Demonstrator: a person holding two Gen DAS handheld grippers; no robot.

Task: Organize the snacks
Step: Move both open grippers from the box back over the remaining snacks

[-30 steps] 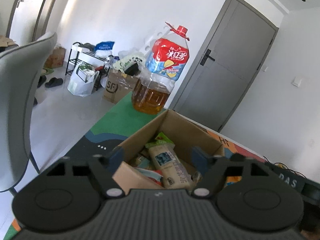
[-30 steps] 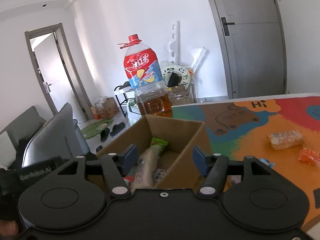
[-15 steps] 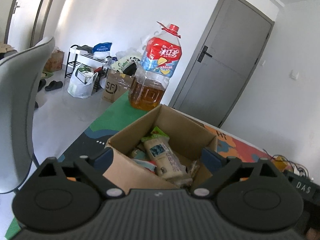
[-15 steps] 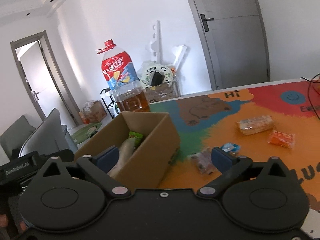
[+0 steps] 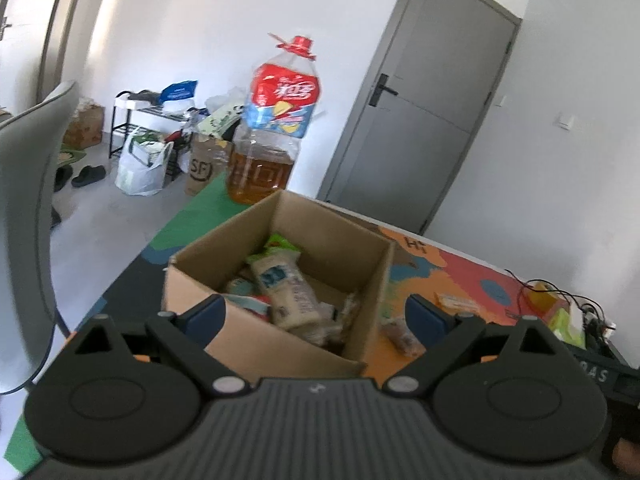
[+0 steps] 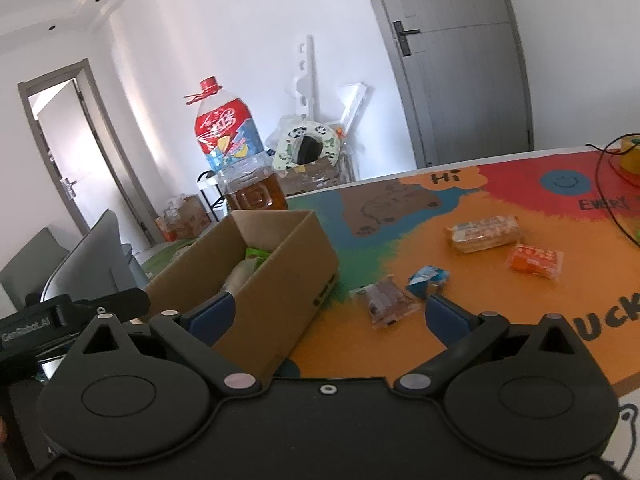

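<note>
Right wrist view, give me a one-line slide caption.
Open right gripper faces four loose snack packets on the colourful mat, beside a cardboard box already holding snacks.

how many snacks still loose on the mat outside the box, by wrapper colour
Clear wrapper, pale biscuits: 1
Orange packet: 1
Blue packet: 1
Clear wrapper, brown snack: 1
Total: 4 loose on the mat, seen from the right wrist view.

In my view, off-task: one large oil bottle (image 5: pixel 267 136), red cap, amber oil low inside, standing on the tabletop (image 6: pixel 460 200) with its colourful printed mat; one grey door (image 5: pixel 420 120), closed; one grey chair (image 5: pixel 24 200) at left; one black floor rack (image 5: pixel 148 120) with bags; slippers (image 5: pixel 88 174) beside it.
</note>
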